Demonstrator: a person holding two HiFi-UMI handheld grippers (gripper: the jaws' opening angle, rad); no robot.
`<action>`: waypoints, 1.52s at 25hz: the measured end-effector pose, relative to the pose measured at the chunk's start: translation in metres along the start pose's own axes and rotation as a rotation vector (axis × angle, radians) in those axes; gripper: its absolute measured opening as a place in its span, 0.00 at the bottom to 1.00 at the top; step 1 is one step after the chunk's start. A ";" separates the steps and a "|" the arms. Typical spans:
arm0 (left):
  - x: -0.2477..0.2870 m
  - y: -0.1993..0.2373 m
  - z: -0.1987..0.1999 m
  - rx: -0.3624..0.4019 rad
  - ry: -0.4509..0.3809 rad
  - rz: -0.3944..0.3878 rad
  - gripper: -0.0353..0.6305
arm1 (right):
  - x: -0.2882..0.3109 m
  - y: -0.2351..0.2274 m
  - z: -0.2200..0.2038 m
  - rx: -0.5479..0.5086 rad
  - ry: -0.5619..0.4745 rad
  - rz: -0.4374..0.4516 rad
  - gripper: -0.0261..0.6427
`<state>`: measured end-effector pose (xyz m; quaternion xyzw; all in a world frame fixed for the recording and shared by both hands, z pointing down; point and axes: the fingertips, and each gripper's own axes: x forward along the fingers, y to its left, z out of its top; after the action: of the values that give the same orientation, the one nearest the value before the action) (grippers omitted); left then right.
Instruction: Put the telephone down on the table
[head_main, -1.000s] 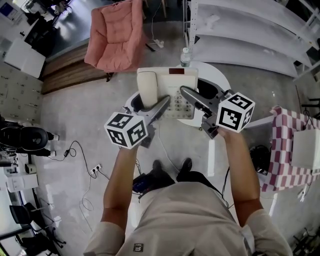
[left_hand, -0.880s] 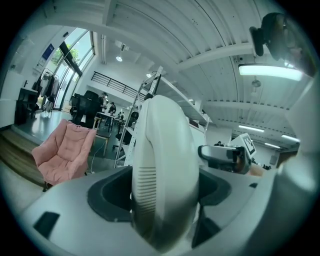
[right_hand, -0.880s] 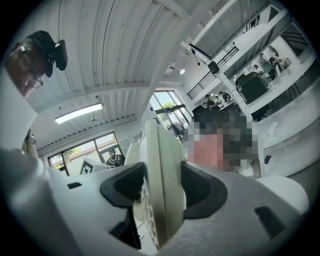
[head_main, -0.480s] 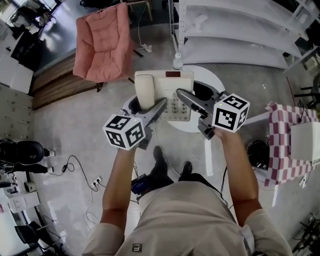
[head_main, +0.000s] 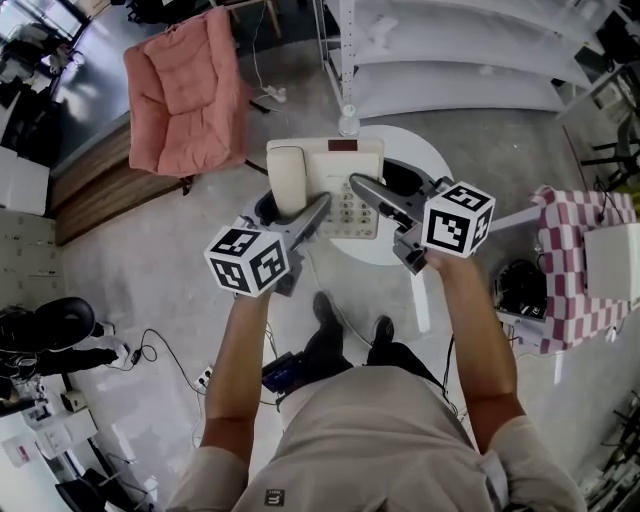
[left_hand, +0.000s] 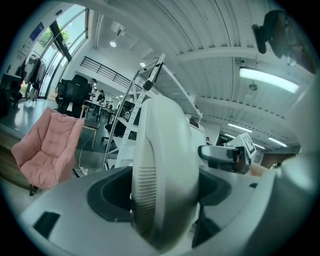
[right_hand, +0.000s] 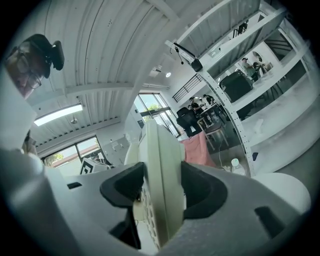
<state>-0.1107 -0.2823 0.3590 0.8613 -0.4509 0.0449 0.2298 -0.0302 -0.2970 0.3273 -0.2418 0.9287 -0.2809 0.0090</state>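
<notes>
Over on the left a pink armchair (head_main: 185, 95) is sitting on the floor. The left gripper (head_main: 318, 208) is clamping the telephone (head_main: 335, 180) at its cream handset (head_main: 287, 175), jaws pressing from both sides. The telephone is hanging between the two tools, keypad up, over the round white table (head_main: 425, 160). The right gripper (head_main: 365, 190) is pinching the telephone's right edge. A checked cloth (head_main: 570, 260) is lying far right.

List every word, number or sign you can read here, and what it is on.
No text can be read.
Keys of the telephone: print too small.
The shirt patch: blurred.
Cubes on the left gripper and right gripper: marker patterns only, no letters.
</notes>
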 end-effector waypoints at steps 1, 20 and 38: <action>0.004 0.003 -0.003 -0.004 0.005 -0.004 0.58 | 0.002 -0.005 -0.002 0.003 0.001 -0.006 0.36; 0.092 0.071 -0.075 -0.063 0.163 -0.034 0.58 | 0.038 -0.119 -0.063 0.159 0.016 -0.078 0.36; 0.151 0.140 -0.175 -0.158 0.313 -0.025 0.58 | 0.076 -0.214 -0.157 0.309 0.077 -0.131 0.36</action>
<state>-0.1103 -0.3883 0.6078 0.8285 -0.4009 0.1400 0.3649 -0.0260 -0.4060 0.5812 -0.2866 0.8564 -0.4294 -0.0076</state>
